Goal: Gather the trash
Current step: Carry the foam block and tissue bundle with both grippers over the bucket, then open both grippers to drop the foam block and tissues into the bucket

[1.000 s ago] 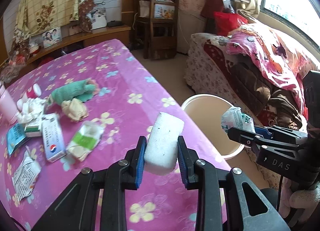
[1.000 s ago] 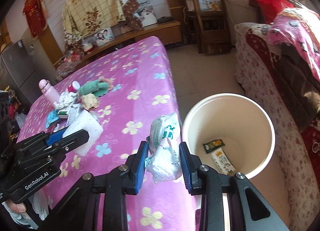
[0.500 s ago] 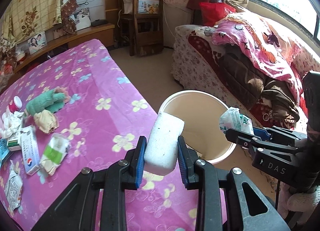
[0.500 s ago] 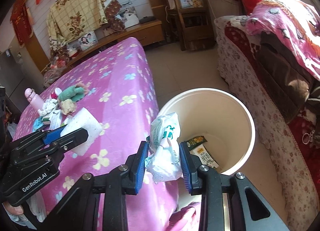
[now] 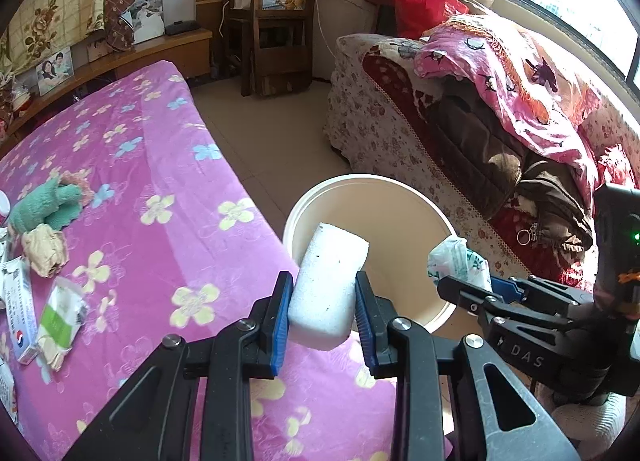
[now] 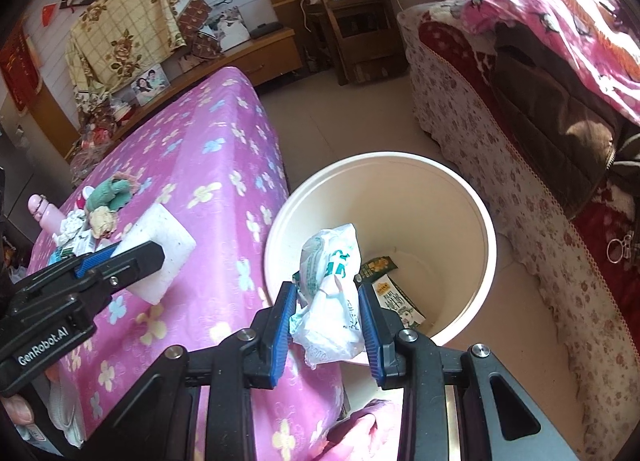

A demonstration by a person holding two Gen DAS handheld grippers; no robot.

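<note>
The desk wears a pink flowered cloth. At its nine o'clock side lie a green rag, a crumpled tan wad, a green-and-white packet and what looks like a medicine box. The cream bin stands on the tiled floor at three o'clock.

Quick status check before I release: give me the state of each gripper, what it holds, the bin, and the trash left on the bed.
left gripper: shut on white foam block, near the bin rim.
right gripper: shut on crumpled plastic bag, over the bin.
bin: open, upright, two wrappers inside.
green cloth: lying on bed.
paper wad: lying on bed.
green-white packet: lying on bed.
</note>
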